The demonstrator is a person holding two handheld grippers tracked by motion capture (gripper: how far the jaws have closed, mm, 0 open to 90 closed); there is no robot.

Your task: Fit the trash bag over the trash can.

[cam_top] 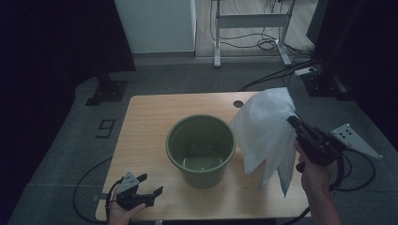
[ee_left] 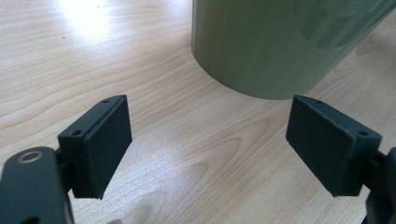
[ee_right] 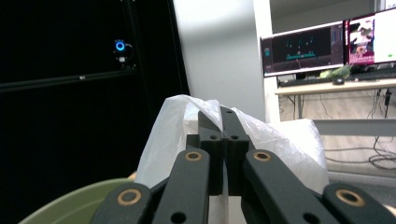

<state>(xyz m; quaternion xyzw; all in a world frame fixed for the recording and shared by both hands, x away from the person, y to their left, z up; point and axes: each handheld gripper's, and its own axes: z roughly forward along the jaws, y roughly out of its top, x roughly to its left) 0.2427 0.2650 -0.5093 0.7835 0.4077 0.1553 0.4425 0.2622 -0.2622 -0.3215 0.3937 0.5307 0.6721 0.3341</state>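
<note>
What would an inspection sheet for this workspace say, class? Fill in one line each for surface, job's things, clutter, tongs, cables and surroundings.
Surface: wooden table, round hole near its far edge.
Job's things: green bucket upright mid-table; white bag hanging above the table, right of the bucket.
Clutter: nothing seen.
Tongs: left tongs open, low at the near left corner; right tongs shut on the bag.
Cables: cable from the left tongs over the table's edge; more on the floor behind.
Surroundings: grey floor, desk frame, monitors.
</note>
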